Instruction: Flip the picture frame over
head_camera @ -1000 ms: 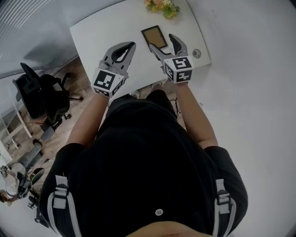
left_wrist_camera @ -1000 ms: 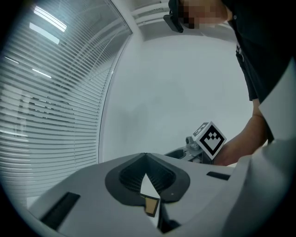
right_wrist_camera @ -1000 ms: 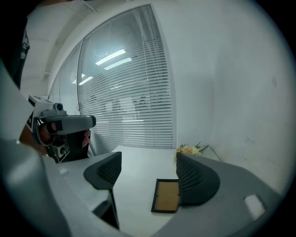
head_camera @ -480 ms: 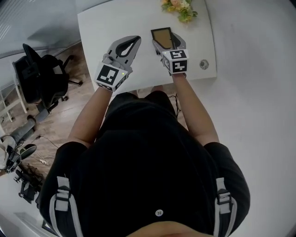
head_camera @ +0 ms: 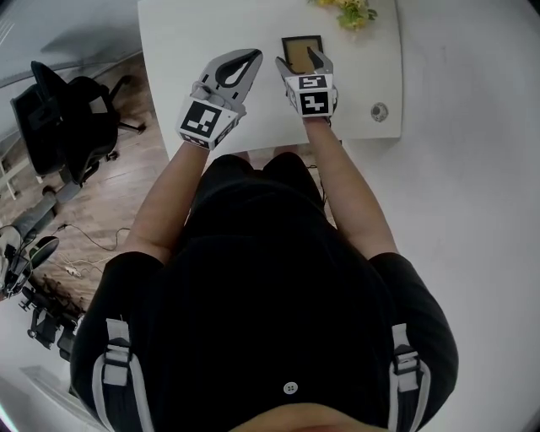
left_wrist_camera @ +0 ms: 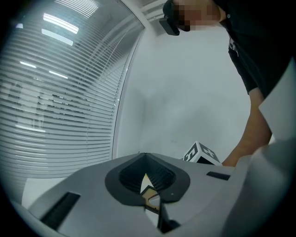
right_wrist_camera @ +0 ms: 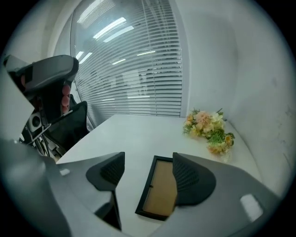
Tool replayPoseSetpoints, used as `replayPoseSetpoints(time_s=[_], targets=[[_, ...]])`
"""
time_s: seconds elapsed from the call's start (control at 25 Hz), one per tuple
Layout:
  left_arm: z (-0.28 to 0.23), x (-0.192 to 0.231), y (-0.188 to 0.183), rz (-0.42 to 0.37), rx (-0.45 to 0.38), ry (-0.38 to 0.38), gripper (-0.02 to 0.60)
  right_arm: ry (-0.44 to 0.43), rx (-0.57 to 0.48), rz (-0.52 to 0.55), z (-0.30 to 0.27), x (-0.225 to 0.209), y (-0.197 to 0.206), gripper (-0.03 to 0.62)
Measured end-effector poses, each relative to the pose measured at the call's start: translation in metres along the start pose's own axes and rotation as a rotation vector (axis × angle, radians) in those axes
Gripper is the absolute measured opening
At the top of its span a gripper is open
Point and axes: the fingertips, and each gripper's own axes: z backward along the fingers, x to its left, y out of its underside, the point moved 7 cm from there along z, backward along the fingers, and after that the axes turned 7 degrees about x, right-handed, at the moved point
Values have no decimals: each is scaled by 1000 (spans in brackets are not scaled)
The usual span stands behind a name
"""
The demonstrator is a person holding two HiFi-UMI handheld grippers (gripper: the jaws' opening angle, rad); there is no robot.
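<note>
A black picture frame (head_camera: 299, 51) (right_wrist_camera: 159, 194) lies flat on the white table (head_camera: 186, 34), its tan backing facing up. My right gripper (head_camera: 298, 61) (right_wrist_camera: 149, 156) hangs tilted down over the frame's near end. It is open, its jaws have just been closing a little, and the pads touch nothing. In the right gripper view the right pad covers part of the frame's right side. To the frame's left my left gripper (head_camera: 251, 56) (left_wrist_camera: 146, 176) is held above the table, shut and empty.
A small bunch of flowers (head_camera: 348, 12) (right_wrist_camera: 210, 129) lies at the table's far right. A round grey disc (head_camera: 379, 111) sits near the right front corner. A black office chair (head_camera: 67, 118) stands on the floor to the left.
Both grippers have dropped towards the table. The right one has come forward over the near end of the frame, with its jaws slightly narrower. The left stays shut beside it.
</note>
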Motion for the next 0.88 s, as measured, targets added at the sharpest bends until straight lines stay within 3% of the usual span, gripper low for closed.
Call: replayPoseSetpoints(time_s=[0.6,0.88], targets=[[-21,5,49,40,60,-10,3,49,94,-59,-46,-3,34,244],[-30,16,63,40,85,-2,3,113,101,-85,-55,-2,35,195]])
